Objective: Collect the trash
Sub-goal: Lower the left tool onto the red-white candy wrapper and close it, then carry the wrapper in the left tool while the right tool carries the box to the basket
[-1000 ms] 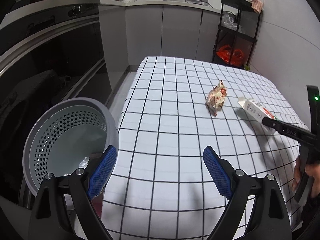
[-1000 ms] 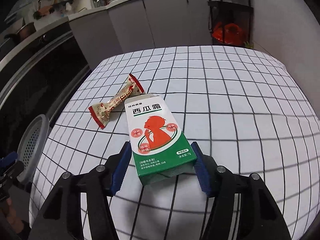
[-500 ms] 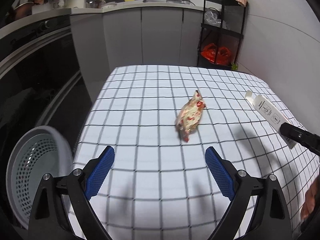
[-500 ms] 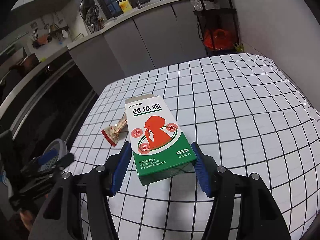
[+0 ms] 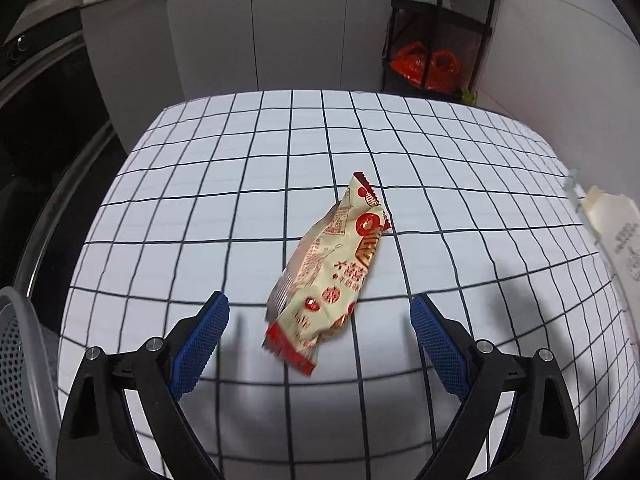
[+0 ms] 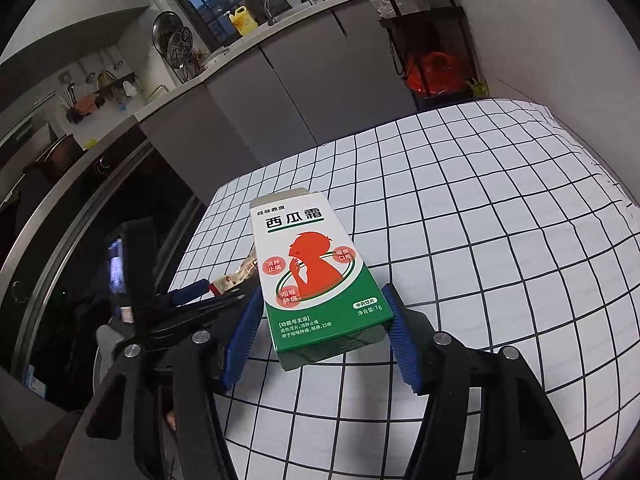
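Observation:
A cream and red snack wrapper (image 5: 332, 276) lies on the checked tablecloth (image 5: 224, 216). My left gripper (image 5: 320, 334) is open, its blue pads on either side of the wrapper's near end, just above the cloth. My right gripper (image 6: 324, 336) is shut on a white and green medicine box (image 6: 316, 276) and holds it above the table. The box's pale back shows at the right edge of the left wrist view (image 5: 616, 240). The left gripper (image 6: 188, 296) and a bit of the wrapper (image 6: 240, 276) show in the right wrist view, left of the box.
A grey perforated waste basket (image 5: 20, 380) stands off the table's left edge. Grey cabinets (image 5: 280, 28) run along the back. A black shelf rack (image 5: 436, 40) with red bags stands at the back right. A dark oven front (image 6: 80, 240) lies to the left.
My left gripper has moved forward and right from the basket to straddle the wrapper's near end. My right gripper has lifted the box higher and swung it left.

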`<move>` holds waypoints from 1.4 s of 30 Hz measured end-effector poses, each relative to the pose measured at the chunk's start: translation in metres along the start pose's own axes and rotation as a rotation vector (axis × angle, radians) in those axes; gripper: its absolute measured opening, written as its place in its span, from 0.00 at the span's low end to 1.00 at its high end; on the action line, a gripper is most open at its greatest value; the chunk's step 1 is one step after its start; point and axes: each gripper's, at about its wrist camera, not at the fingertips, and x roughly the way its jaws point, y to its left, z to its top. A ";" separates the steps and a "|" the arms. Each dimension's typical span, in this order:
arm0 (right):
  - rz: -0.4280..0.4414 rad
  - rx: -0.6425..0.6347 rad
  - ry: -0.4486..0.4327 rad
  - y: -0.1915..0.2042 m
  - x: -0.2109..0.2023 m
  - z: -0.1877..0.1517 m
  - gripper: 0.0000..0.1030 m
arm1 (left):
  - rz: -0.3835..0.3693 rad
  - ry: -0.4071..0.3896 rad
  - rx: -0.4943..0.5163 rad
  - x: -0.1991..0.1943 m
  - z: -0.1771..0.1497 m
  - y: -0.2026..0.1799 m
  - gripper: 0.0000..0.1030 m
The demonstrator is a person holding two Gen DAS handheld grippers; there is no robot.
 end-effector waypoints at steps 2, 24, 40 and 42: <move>0.001 0.007 0.000 -0.002 0.000 0.000 0.57 | 0.015 0.008 -0.003 0.007 0.002 -0.001 0.87; -0.013 -0.065 0.005 0.021 -0.003 -0.006 0.57 | 0.077 -0.037 -0.022 -0.065 -0.035 0.031 0.24; 0.095 -0.236 0.044 0.145 0.016 -0.065 0.57 | 0.258 -0.171 -0.114 -0.205 -0.107 0.148 0.24; 0.110 -0.255 0.056 0.168 0.024 -0.076 0.57 | 0.299 -0.171 -0.141 -0.209 -0.117 0.172 0.24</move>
